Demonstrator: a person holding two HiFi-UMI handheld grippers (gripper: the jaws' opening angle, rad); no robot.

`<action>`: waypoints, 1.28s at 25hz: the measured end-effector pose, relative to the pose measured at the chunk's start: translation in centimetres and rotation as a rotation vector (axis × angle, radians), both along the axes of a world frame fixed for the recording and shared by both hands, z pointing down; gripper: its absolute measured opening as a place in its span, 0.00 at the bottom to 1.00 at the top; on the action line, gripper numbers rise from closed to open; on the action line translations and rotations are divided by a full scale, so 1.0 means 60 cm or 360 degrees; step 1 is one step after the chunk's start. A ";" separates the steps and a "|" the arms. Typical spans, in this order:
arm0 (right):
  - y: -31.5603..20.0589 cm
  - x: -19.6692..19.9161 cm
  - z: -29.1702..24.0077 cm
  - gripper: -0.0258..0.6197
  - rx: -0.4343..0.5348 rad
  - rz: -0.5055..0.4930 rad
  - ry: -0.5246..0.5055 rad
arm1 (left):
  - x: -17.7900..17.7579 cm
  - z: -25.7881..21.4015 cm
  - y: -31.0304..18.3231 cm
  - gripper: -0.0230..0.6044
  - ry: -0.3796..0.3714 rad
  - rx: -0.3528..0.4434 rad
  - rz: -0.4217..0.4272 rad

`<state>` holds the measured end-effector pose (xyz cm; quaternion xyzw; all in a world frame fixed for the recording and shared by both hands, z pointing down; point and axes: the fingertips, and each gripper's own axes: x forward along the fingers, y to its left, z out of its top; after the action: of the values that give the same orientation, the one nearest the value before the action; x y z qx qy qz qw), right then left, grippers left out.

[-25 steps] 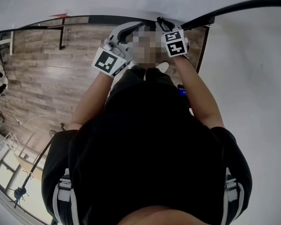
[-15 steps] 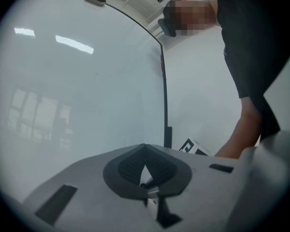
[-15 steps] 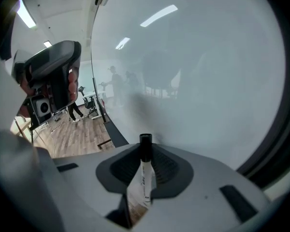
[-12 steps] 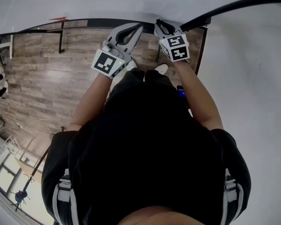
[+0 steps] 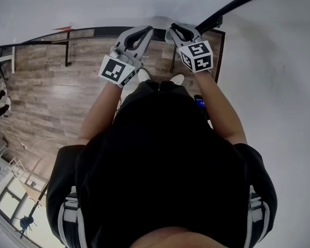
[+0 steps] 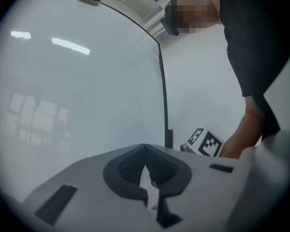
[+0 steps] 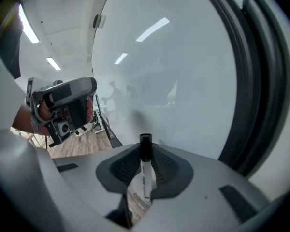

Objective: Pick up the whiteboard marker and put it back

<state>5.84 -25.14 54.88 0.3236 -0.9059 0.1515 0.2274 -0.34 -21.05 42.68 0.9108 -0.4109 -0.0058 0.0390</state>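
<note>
Right gripper (image 7: 146, 152): jaws clamped on a white-barrelled, black-capped whiteboard marker (image 7: 145, 170). The marker sits between the ribbed dark pads (image 7: 123, 166) and runs along the line of the jaws. Its cap end leads and shows just past the pad tips. The cap points at a large glossy white whiteboard (image 7: 179, 76); contact between cap and board cannot be confirmed. A thick black frame edge (image 7: 244, 81) runs down the board's right side in this view.

Left gripper (image 6: 145, 151): jaws together at the tips, with nothing between them. It faces the same whiteboard (image 6: 77, 91), whose thin dark border (image 6: 162, 91) stands just right of centre. The right gripper's black-and-white marker cube (image 6: 205, 143) shows beyond that border, beside the person's bare forearm (image 6: 246, 129).

Head view: the left gripper (image 5: 138, 34) and right gripper (image 5: 180, 31) are both raised in front of the person. They are side by side, near each other but apart. Each carries its marker cube, seen at (image 5: 115, 70) and (image 5: 198, 56).

In the right gripper view, the left gripper's grey body (image 7: 63, 105) appears at the left, held in a hand.

Surroundings: a brown wood-plank floor (image 5: 51, 92) lies below. The person's black top (image 5: 165, 164) fills the lower part of the head view, with the toes of white shoes (image 5: 177, 79) visible beneath the grippers.
</note>
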 end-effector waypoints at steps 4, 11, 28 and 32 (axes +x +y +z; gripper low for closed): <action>0.008 0.007 -0.039 0.14 0.0032 -0.0016 -0.0064 | 0.008 -0.003 -0.003 0.04 -0.0020 -0.0013 0.0009; 0.015 0.022 -0.120 0.14 0.0161 -0.0026 -0.0156 | 0.026 -0.019 -0.006 0.04 -0.0025 0.0015 0.0036; 0.093 0.052 -0.273 0.14 0.0389 -0.0249 -0.0366 | 0.070 -0.086 0.021 0.04 -0.0014 0.0050 0.0157; 0.109 0.059 -0.279 0.14 0.0381 -0.0245 -0.0385 | 0.071 -0.099 0.031 0.04 -0.0007 0.0069 0.0171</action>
<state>9.39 -18.58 38.11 0.2574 -0.9603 0.0627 0.0878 3.90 -19.19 36.76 0.9322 -0.3613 -0.0107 0.0187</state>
